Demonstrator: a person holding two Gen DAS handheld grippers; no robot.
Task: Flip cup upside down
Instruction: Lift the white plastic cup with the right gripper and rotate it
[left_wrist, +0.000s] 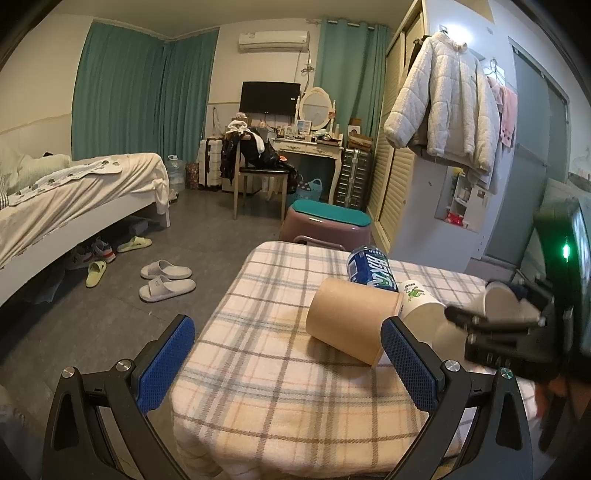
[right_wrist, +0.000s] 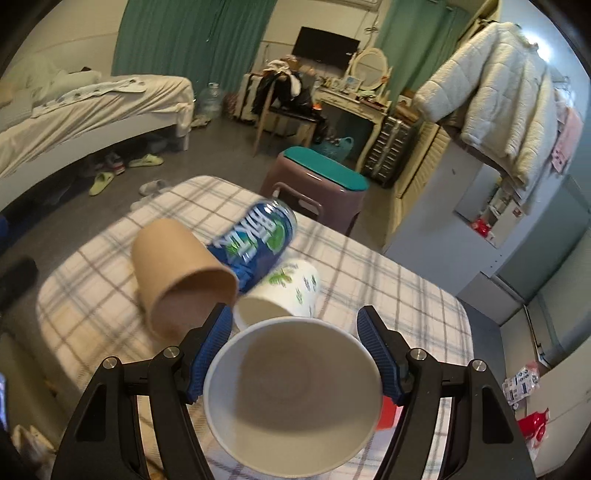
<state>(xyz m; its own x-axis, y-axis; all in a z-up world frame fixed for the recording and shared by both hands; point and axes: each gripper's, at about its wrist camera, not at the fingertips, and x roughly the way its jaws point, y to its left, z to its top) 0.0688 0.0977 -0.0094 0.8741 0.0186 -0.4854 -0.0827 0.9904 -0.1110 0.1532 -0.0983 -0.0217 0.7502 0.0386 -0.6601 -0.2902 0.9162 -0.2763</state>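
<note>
The room is a bit dim, with soft, even light and no hard glare. The checked table cloth (left_wrist: 280, 354) shows only a faint shadow under the brown cup (left_wrist: 351, 321) lying on it. Both views bend a lot at the edges, with black corners all round. In the right wrist view the blue can (right_wrist: 255, 240) beside the brown cup is smeared, and the big white cup (right_wrist: 291, 395) up close looks soft. A tiny green light (left_wrist: 564, 252) glows to the right of the table.
</note>
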